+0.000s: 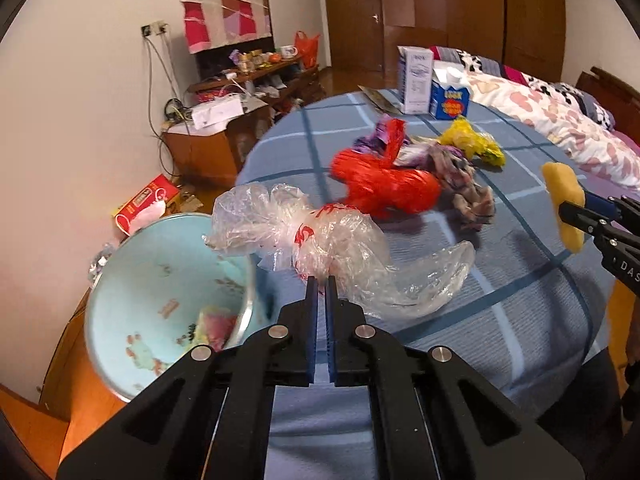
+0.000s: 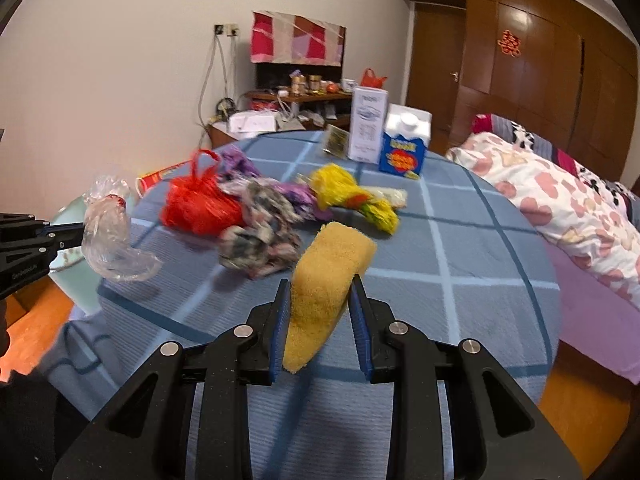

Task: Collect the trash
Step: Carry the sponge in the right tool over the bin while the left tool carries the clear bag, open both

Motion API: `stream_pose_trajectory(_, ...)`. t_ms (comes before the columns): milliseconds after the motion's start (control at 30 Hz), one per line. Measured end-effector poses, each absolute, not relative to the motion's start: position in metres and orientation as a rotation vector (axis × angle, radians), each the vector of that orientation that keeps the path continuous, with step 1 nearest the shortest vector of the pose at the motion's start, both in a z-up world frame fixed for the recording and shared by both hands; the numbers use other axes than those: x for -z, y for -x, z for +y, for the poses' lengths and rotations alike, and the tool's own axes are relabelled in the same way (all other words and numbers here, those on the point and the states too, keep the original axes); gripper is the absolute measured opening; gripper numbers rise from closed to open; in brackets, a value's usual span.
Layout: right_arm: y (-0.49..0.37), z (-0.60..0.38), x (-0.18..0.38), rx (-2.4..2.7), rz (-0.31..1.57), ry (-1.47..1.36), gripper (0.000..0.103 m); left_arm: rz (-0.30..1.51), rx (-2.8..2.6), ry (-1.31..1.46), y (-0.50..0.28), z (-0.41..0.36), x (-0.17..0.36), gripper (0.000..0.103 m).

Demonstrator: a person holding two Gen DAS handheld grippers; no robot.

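My left gripper (image 1: 321, 280) is shut on a crumpled clear plastic bag (image 1: 320, 240) with red print, held above the table's left edge by the light blue bin (image 1: 132, 300). In the right wrist view that bag (image 2: 110, 236) hangs from the left gripper at the far left. My right gripper (image 2: 320, 284) is shut on a yellow sponge (image 2: 324, 280), lifted over the blue checked tablecloth (image 2: 460, 248). The sponge (image 1: 562, 204) shows at the right in the left wrist view. A red plastic bag (image 1: 384, 184), a grey patterned rag (image 2: 260, 240), purple wrapping (image 2: 240, 164) and a yellow bag (image 2: 352, 196) lie on the table.
Two cartons (image 2: 368, 128) (image 2: 404, 148) stand at the table's far side. A bed with a patterned quilt (image 2: 560, 208) runs along the right. A cluttered wooden cabinet (image 1: 224, 120) is by the wall, and a red box (image 1: 144, 204) lies on the floor by the bin.
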State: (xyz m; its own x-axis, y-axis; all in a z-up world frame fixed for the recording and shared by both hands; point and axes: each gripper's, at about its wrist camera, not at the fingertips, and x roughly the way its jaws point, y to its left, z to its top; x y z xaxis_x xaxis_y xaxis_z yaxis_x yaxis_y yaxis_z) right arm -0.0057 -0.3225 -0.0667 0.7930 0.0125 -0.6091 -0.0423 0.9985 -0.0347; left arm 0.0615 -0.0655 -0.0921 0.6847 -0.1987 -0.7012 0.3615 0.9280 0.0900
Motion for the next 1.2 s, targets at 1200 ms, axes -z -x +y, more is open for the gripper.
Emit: stream_pose_trajectory(1200, -0.079, -0.182, 0.034, -0.28, 0.564, 0.173, 0.029, 0.712, 0.016, -0.181, -0.091, 0.048, 0.083, 0.003)
